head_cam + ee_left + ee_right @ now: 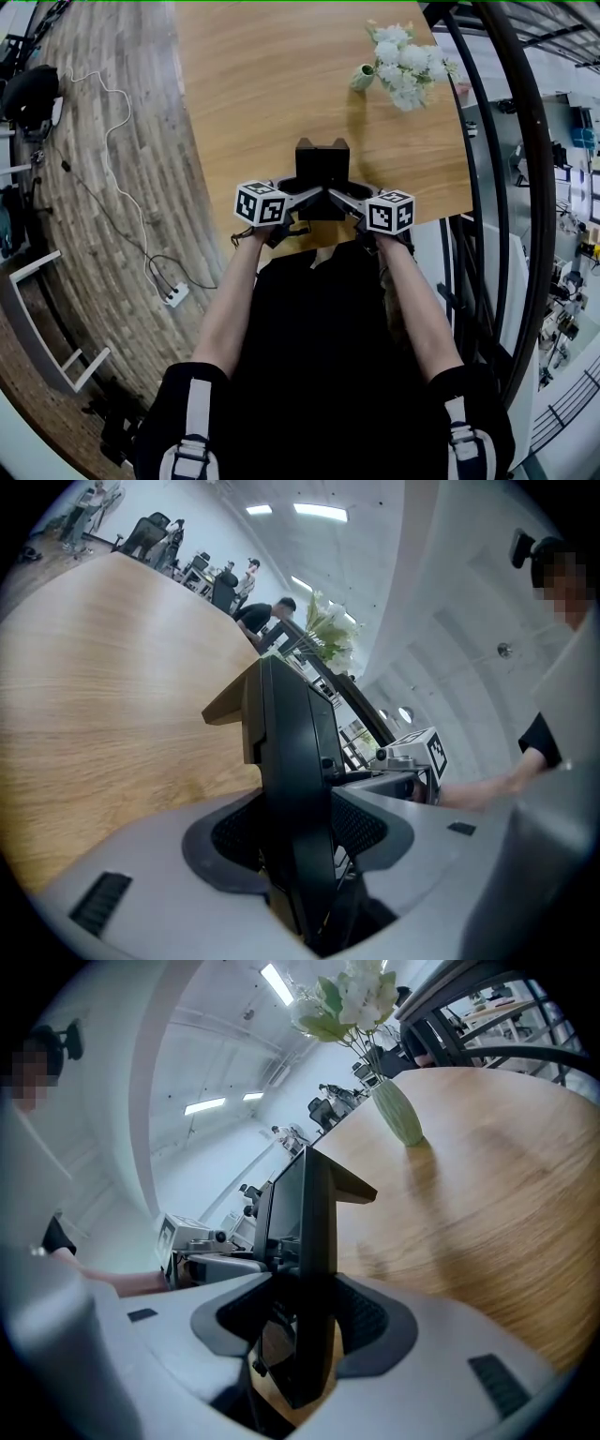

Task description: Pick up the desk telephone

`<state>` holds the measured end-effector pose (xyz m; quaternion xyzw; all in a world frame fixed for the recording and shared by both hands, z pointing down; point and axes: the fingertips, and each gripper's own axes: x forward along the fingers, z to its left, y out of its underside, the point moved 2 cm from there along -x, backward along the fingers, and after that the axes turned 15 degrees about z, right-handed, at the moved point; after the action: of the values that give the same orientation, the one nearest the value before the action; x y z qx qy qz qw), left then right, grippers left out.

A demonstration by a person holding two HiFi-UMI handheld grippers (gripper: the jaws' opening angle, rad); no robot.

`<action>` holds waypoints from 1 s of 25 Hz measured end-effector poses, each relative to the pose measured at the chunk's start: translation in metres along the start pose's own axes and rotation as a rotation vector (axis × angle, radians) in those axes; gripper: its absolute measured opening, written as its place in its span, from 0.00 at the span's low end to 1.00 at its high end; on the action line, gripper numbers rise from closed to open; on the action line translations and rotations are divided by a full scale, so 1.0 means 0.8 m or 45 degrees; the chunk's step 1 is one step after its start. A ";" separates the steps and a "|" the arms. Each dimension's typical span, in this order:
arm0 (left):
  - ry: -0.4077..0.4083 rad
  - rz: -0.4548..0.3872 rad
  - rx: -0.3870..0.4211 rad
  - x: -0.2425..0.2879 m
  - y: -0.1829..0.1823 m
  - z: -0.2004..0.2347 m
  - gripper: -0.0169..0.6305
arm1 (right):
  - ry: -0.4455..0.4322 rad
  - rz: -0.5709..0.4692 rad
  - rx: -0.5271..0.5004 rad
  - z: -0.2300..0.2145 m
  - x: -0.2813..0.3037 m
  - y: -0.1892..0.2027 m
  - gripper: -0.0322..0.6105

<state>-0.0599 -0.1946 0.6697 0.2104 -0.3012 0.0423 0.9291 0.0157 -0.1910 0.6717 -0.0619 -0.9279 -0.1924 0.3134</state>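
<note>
The black desk telephone [322, 175] is held near the wooden table's front edge, between my two grippers. My left gripper [302, 195] grips its left side and my right gripper [343, 195] grips its right side. In the left gripper view the phone's black edge [298, 789] stands upright, clamped between the grey jaws. The right gripper view shows the same thing from the other side, the dark body [314, 1269] pinched between the pads. Each gripper's marker cube shows in the other's view.
A pale green vase of white flowers [403, 61] stands at the wooden table's [272, 84] far right. A black curved railing [525, 187] runs along the right. On the floor at left lie a white cable and power strip [174, 294].
</note>
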 end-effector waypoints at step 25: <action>-0.014 -0.067 0.152 -0.051 -0.039 -0.053 0.38 | 0.046 -0.103 -0.082 0.059 -0.044 -0.034 0.39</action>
<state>-0.0638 -0.2030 0.6036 0.2737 -0.2977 0.0345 0.9140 0.0114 -0.1968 0.6072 -0.0308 -0.9171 -0.2357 0.3200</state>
